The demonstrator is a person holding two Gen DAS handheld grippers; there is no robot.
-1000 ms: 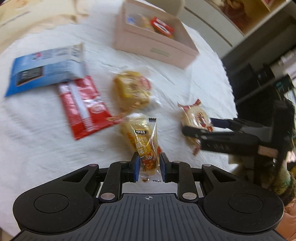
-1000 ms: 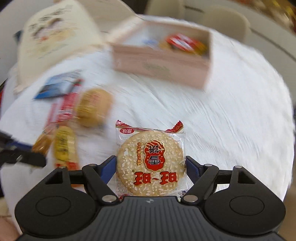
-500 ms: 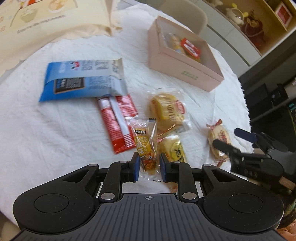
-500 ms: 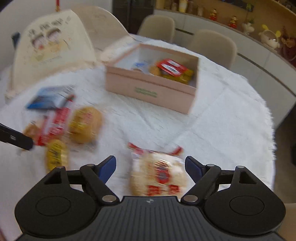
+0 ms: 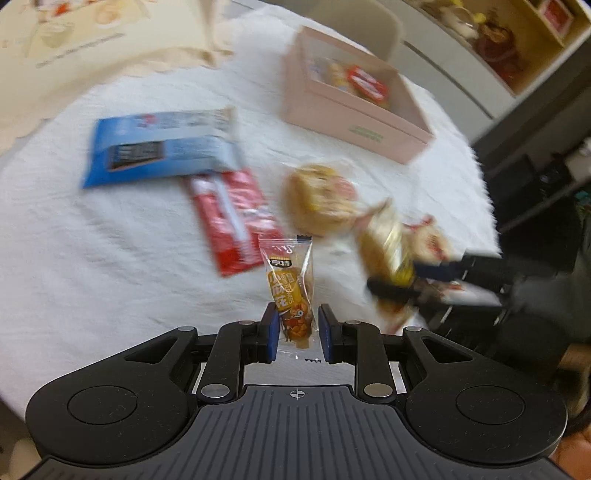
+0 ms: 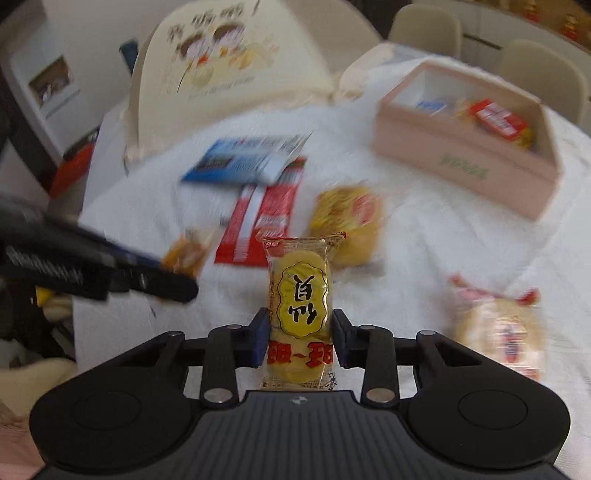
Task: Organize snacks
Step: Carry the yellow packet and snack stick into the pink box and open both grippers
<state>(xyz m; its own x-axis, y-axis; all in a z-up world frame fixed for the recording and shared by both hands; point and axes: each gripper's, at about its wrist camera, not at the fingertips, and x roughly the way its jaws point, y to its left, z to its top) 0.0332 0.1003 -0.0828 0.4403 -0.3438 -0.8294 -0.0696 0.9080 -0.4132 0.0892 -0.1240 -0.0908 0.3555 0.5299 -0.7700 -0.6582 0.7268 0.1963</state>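
Observation:
My left gripper is shut on a small orange snack packet, held above the white tablecloth. My right gripper is shut on a yellow rice cracker pack, also lifted; it shows blurred in the left wrist view. A pink box holding several snacks stands at the back right. A round sesame cracker pack lies on the table to the right. A yellow bun pack, a red packet and a blue bag lie in the middle.
A cream food cover with a cartoon print stands at the back left. Beige chairs stand behind the round table. A shelf with ornaments is at the far right.
My right gripper left the sesame cracker on the table and has shut on the yellow cracker pack. My left gripper still holds the orange packet and has shifted over the table.

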